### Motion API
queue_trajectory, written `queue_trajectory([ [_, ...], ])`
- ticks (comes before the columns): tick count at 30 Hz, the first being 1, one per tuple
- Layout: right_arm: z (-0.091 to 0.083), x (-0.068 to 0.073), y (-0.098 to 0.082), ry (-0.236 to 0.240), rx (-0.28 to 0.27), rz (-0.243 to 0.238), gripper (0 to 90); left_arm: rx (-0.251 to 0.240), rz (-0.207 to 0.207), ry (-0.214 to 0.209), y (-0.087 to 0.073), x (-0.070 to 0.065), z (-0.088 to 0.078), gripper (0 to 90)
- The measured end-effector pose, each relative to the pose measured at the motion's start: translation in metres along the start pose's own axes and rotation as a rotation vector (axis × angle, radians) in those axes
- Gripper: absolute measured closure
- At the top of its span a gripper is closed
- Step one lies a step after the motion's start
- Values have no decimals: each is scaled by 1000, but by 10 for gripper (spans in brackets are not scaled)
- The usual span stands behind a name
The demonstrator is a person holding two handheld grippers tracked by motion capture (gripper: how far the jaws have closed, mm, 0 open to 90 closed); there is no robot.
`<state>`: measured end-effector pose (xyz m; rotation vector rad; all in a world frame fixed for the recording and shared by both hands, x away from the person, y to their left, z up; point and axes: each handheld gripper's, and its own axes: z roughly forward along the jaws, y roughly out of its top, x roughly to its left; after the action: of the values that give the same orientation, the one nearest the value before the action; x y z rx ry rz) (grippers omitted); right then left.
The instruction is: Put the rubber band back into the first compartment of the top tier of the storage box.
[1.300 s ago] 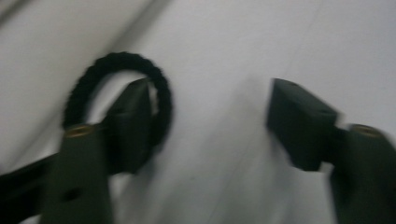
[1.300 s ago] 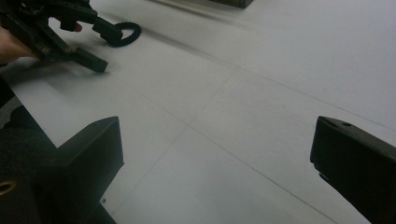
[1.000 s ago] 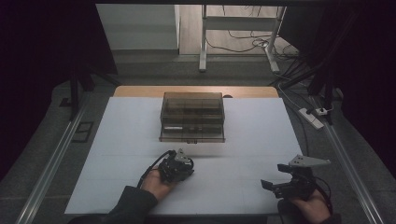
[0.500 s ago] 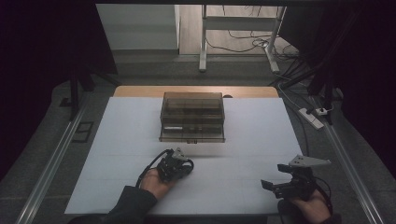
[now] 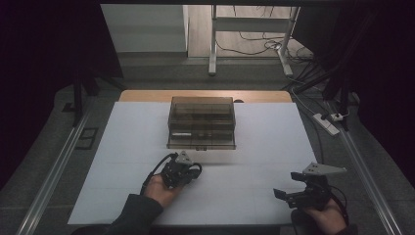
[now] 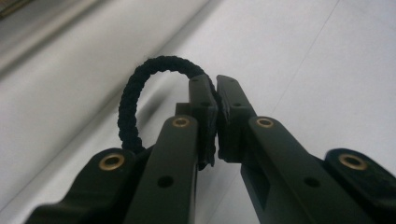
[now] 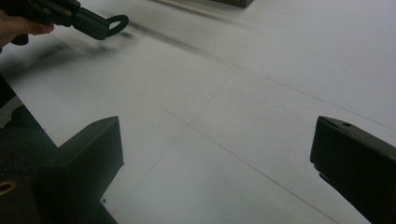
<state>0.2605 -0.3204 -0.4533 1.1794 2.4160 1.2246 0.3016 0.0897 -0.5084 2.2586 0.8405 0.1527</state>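
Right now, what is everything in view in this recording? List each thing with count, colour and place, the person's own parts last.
hair tie: one, black, braided loop pinched between the left gripper's jaws, just above the white surface.
drawer box: one, smoky see-through, middle of the table's far half, small items inside too dim to name.
table: one, white top with a wooden edge at the far side.
power strip: one, white, on the floor to the right of the table.
metal stand: one, pale grey, on the floor beyond the table, cables around it.
left gripper: one, black, near the table's middle front, shut on the hair tie.
right gripper: one, black, front right, jaws wide open, nothing between them.
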Motion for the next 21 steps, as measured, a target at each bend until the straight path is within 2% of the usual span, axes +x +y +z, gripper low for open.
queue_trajectory([
  [13,0,0,0,1,-1,2,26,-58,5,14,7,-5,-20,852],
  [21,0,0,0,1,-1,3,26,-81,15,41,11,-6,-33,852],
])
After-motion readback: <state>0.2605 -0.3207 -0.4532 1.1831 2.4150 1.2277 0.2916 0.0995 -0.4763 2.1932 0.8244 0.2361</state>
